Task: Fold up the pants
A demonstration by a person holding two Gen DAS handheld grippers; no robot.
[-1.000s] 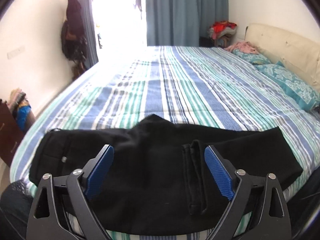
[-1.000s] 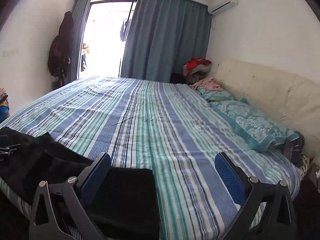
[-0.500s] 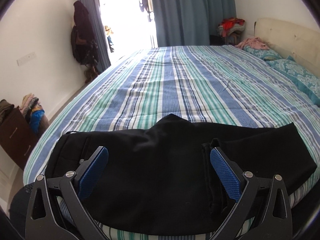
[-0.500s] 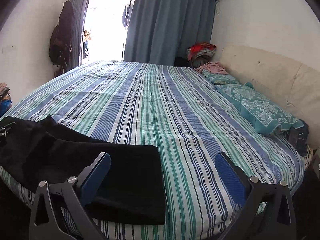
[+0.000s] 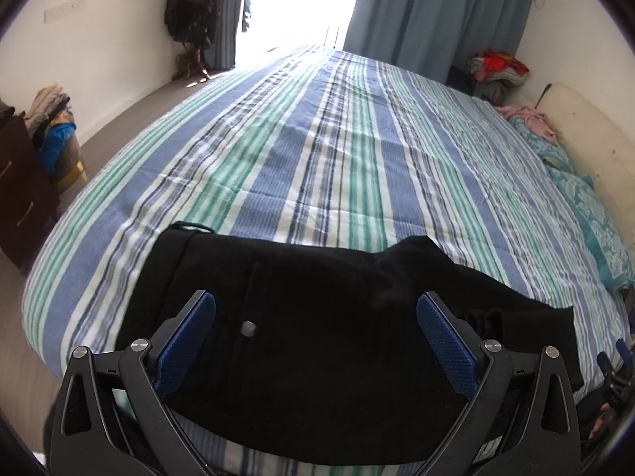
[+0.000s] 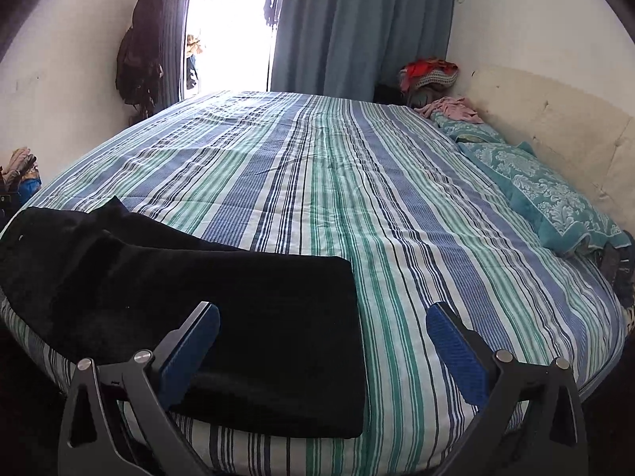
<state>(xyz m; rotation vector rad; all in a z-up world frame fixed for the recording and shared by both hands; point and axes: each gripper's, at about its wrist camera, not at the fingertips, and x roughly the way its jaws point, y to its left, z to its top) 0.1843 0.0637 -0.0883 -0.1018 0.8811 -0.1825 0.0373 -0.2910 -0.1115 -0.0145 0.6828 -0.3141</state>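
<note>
1. While both claws hang spread and empty, the black pants [image 5: 337,341] lie along the near edge of the striped bed [image 5: 337,158], already doubled lengthwise by the look of it, with the waist end to the left and the leg ends to the right.
2. The left claw [image 5: 315,337] hovers over the waist part, its blue pads wide apart and gripping nothing; the right claw [image 6: 321,341] hovers over the leg-end corner of the pants [image 6: 238,317], equally wide.
3. A likely fault is a pinch that takes only the top layer, since the cloth is stacked; the lower leg would then stay behind and the fold would come out skewed.
4. Another risk is the near edge: part of the pants seems to hang just past the mattress rim, so a pull toward the person could drag the whole garment off the bed.
5. A bump of cloth at the crotch, on the far edge, may trap a crease if the ends are brought over without smoothing.
6. The left wrist view alone shows the small metal button [image 5: 249,328] and the waistband corner, and a glimpse of the other tool at the lower right.
7. The right wrist view alone shows the square, flat leg hems, the patterned pillow [image 6: 535,190] and the headboard [image 6: 555,131].
</note>
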